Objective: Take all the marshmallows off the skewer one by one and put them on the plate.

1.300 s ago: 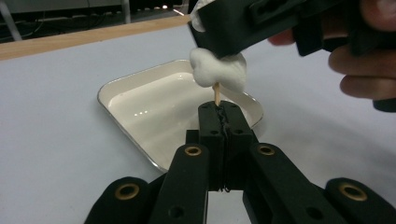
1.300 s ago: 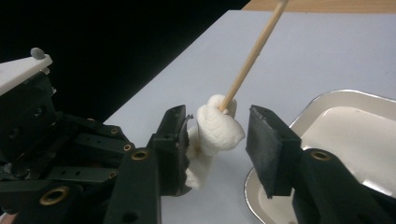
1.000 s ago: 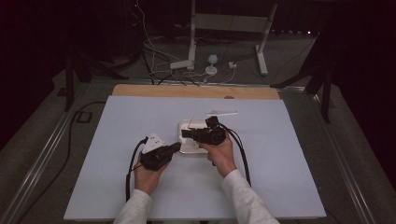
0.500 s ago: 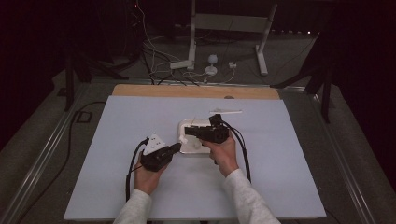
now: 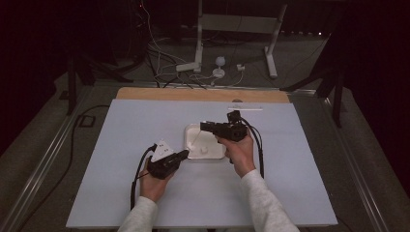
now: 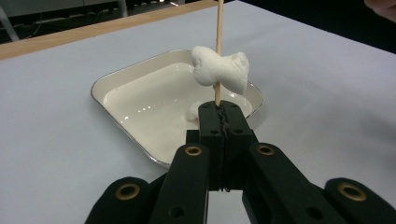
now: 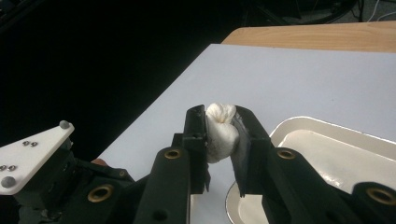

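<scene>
My left gripper (image 6: pixel 219 111) is shut on the lower end of a thin wooden skewer (image 6: pixel 218 28) that stands upright. A white marshmallow (image 6: pixel 220 70) is threaded on the skewer just above the jaws. Behind it lies a white square tray (image 6: pixel 140 77) with a second marshmallow (image 6: pixel 192 111) in it. My right gripper (image 7: pixel 219 116) is shut on another white marshmallow (image 7: pixel 218 137), held above the tray's edge (image 7: pixel 299 123). In the high view the left gripper (image 5: pixel 185 154) sits at the tray's (image 5: pixel 189 131) near left corner and the right gripper (image 5: pixel 203 126) hangs over its far side.
The table is covered by a pale sheet (image 5: pixel 145 193), with a wooden strip (image 5: pixel 145 94) along the far edge. A thin white bar (image 5: pixel 244 108) lies near that edge. Beyond the table are cables and a stand's legs (image 5: pixel 198 63) on the floor.
My right gripper has lifted from the tray with the marshmallow and shifted slightly toward the far side. The left gripper with the skewer has stayed put.
</scene>
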`<state>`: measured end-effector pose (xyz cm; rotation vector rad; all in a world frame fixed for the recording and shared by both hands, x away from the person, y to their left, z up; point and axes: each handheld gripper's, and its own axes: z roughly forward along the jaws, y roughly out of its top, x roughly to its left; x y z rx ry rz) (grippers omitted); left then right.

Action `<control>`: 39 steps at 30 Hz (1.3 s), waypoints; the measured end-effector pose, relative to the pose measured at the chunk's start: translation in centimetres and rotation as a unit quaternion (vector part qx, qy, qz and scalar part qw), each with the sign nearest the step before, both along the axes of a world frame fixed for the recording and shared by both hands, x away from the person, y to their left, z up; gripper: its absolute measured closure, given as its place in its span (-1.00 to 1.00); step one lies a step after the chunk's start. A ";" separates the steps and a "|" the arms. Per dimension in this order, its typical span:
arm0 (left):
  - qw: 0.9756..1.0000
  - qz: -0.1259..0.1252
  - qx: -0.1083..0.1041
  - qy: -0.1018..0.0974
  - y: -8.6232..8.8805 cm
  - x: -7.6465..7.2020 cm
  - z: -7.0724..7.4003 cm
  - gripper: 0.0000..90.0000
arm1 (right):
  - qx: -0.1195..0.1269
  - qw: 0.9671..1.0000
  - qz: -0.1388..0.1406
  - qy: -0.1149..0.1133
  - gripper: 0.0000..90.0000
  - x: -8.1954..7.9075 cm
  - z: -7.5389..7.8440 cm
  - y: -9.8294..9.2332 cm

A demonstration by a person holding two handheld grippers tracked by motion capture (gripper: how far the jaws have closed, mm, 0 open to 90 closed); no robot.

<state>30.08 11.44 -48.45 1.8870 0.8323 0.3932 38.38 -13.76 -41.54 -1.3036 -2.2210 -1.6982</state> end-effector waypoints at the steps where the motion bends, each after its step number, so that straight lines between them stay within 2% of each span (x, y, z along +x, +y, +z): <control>1: 1.000 0.000 0.000 0.000 0.0 0.0 0.0 1.00 | 0.001 1.000 -0.001 0.000 0.71 0.0 0.1 0.0; 15: 1.000 -0.002 0.003 0.000 0.0 -0.1 0.0 1.00 | 0.004 1.000 -0.019 -0.005 0.75 0.4 0.5 -1.2; 17: 1.000 0.003 0.010 0.005 0.0 0.0 -0.2 1.00 | 0.010 1.000 -0.026 -0.008 0.75 0.5 0.7 -1.5; 19: 1.000 0.005 0.002 0.008 0.3 0.1 -0.3 1.00 | 0.021 0.999 -0.032 -0.007 0.75 0.7 1.0 -2.2; 26: 1.000 0.009 -0.008 0.009 0.4 0.1 -0.1 1.00 | -0.009 1.000 -0.026 -0.015 0.74 0.6 1.2 -2.8; 34: 1.000 0.015 -0.017 0.011 0.8 0.2 0.0 1.00 | -0.035 0.999 -0.028 -0.017 0.72 0.5 0.1 -2.5; 39: 1.000 0.017 -0.021 0.012 0.8 0.2 0.0 1.00 | -0.059 0.998 -0.029 -0.015 0.71 0.4 -1.0 -2.2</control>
